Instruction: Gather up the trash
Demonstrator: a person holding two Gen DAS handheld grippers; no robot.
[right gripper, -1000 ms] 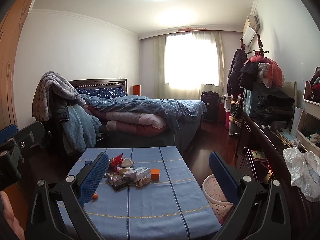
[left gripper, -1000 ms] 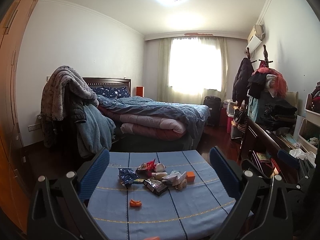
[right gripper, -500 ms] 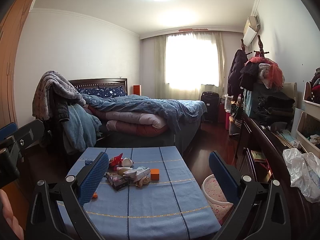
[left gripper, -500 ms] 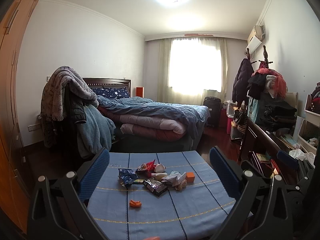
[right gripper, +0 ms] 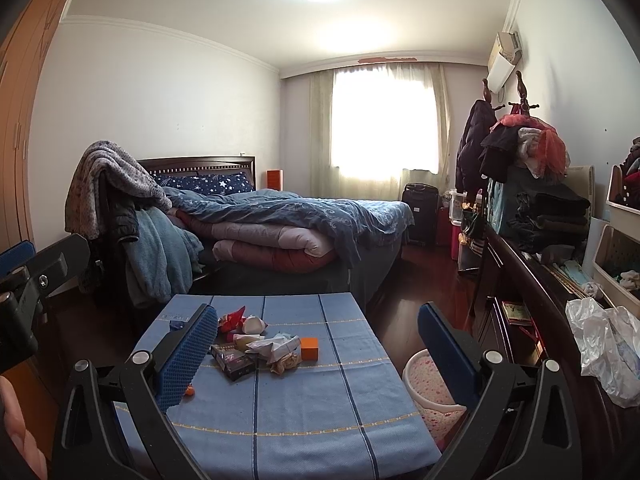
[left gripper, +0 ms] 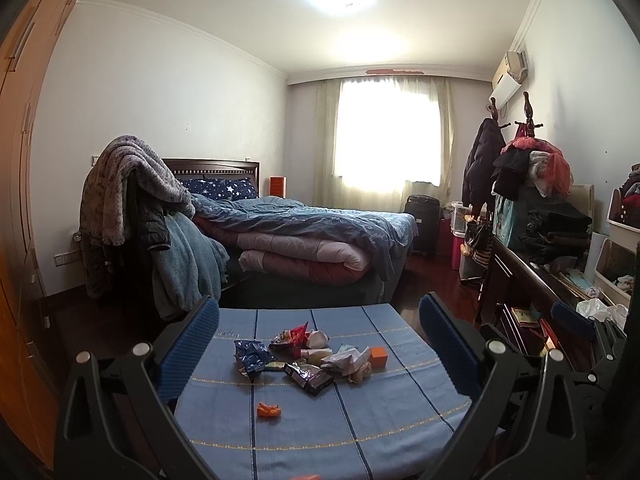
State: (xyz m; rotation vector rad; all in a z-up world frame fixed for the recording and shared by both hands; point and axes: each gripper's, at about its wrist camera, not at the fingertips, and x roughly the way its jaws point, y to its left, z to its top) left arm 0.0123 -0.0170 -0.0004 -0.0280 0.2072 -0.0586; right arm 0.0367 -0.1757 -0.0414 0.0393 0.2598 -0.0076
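A low table (left gripper: 360, 432) draped in a woven blue cloth with dark stripes and thin yellow stitched lines stands at the foot of a bed (left gripper: 312, 232) heaped with rumpled blue and pink quilts. The trash lies in a loose pile (left gripper: 308, 356) near the middle of the cloth: a crumpled dark blue foil wrapper (left gripper: 250, 354), a red snack packet (left gripper: 298, 334) standing crinkled at the far side, a flat dark glossy packet (left gripper: 308, 376) nearest the camera, and wadded white tissue (left gripper: 346, 358) beside a small orange box (left gripper: 378, 356) with crisp square edges. A small orange scrap (left gripper: 269, 410) lies alone, apart from the pile on its near side.

Beside the table on the floor, the right wrist view shows a round pink-speckled bin (right gripper: 430, 392) with a pale rim. A thin crumpled plastic bag (right gripper: 604, 344) rests on the dark wooden dresser (right gripper: 532, 288).

The left gripper (left gripper: 318, 348) hovers above the table, its blue ribbed pads spread wide with nothing between them. The right gripper (right gripper: 318, 348) is likewise spread wide and empty, its left pad (right gripper: 188, 354) overlapping the pile's edge in view.
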